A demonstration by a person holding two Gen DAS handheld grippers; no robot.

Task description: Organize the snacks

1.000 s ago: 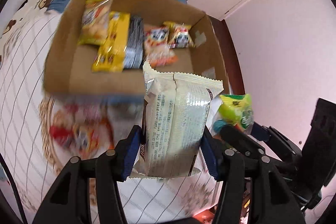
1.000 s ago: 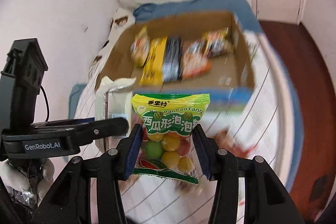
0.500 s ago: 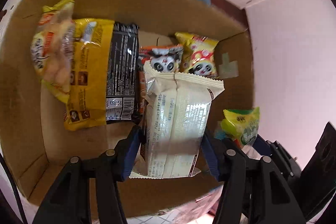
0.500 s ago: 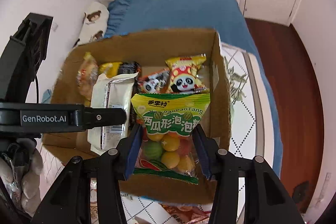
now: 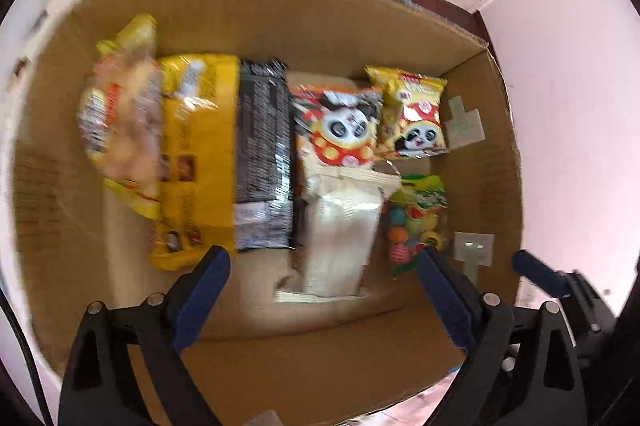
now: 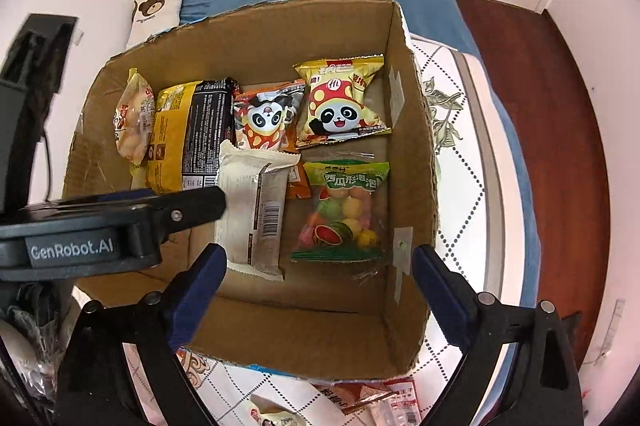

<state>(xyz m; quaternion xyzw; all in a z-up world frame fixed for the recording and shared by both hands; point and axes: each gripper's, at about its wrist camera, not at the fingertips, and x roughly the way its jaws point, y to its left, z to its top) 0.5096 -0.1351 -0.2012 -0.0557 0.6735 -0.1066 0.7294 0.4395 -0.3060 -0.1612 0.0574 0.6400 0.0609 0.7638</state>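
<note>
Cardboard box [image 6: 408, 162] now holds two more packets: half a second ago the white packet [image 6: 252, 210] and the green candy bag [image 6: 344, 210] were still pinched, and now they lie side by side on its floor. Both placements are judged done. Left gripper [image 5: 320, 290] and right gripper [image 6: 316, 290] are spread wide, empty, held above the near wall, pointed downward.

We see a brown cardboard box [image 6: 404, 162] holding a green-topped clear candy bag [image 6: 343, 210] (multicoloured balls). We see yellow panda-print packets [image 6: 340, 102].
</note>
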